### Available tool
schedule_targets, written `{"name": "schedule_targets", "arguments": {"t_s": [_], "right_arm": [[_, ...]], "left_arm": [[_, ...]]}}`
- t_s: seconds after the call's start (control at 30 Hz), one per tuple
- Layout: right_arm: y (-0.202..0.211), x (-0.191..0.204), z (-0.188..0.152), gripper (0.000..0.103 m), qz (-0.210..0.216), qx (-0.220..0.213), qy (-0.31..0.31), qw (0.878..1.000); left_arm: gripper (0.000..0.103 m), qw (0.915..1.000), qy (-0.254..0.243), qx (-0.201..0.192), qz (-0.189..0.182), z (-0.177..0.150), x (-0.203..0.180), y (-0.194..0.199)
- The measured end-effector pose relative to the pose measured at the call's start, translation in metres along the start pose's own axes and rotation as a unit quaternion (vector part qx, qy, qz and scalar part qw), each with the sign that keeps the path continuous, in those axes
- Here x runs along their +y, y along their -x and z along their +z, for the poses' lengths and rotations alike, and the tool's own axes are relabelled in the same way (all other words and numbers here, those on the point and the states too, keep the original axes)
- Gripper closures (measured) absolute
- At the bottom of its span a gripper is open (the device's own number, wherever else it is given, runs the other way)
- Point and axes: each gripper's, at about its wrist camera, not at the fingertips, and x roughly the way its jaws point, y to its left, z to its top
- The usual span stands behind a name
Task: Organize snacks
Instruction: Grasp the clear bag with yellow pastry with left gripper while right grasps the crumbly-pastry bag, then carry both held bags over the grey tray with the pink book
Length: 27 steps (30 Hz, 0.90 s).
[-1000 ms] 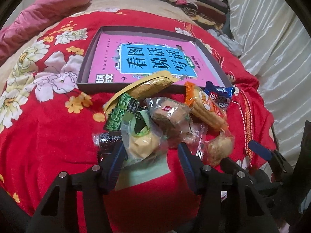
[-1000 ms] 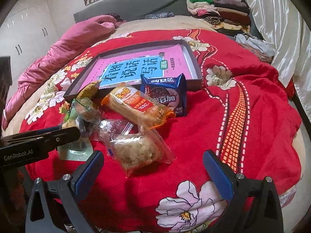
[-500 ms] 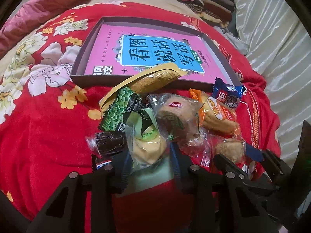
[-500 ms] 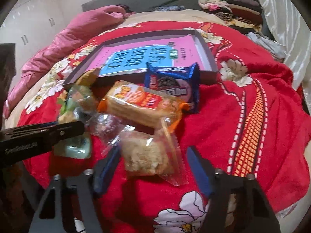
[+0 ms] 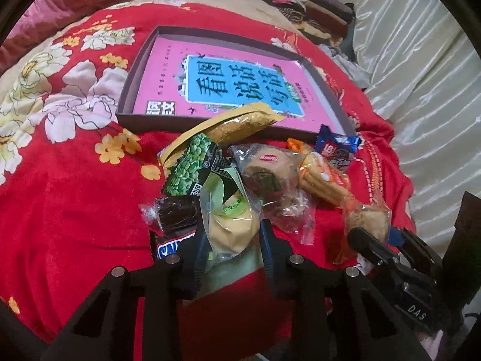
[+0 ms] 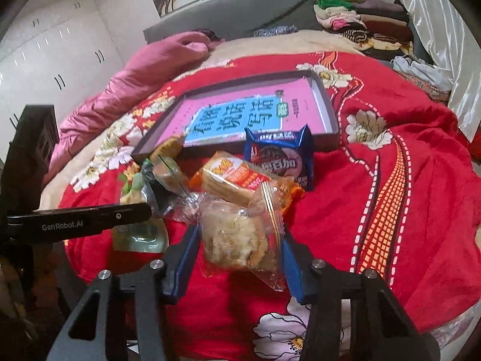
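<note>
Where pads press: yellow cake packet (image 5: pixel 230 231) between left tool (image 5: pixel 231 245) fingers.

A heap of wrapped snacks (image 5: pixel 255 180) lies on the red blanket at mid-frame, just below a shallow dark box (image 5: pixel 324 75). A yellow cake in clear wrap (image 5: pixel 231 228) sits lowest centre; a crumbly pastry packet (image 6: pixel 237 237) likewise in the right view.
</note>
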Motion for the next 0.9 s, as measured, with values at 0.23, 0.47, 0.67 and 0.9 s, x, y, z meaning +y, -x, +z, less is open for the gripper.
{"name": "schedule_targets", "arguments": {"t_s": [0.23, 0.47, 0.67, 0.9], "right_arm": [[0.008, -0.003, 0.007, 0.051, -0.002, -0.020, -0.010, 1.000], [0.015, -0.005, 0.011, 0.051, -0.011, -0.040, -0.014, 0.999], [0.019, -0.004, 0.016, 0.051, -0.010, -0.053, -0.014, 0.998], [0.019, 0.001, 0.031, 0.051, -0.010, -0.066, -0.007, 0.998]], "left_arm": [[0.070, 0.9993, -0.003, -0.036, -0.006, 0.009, 0.001, 0.022], [0.070, 0.9985, 0.001, -0.054, -0.004, 0.017, 0.007, 0.033], [0.070, 0.9974, 0.003, -0.071, -0.004, 0.022, 0.011, 0.042], [0.070, 0.9959, 0.007, -0.090, 0.005, 0.035, 0.018, 0.048]]}}
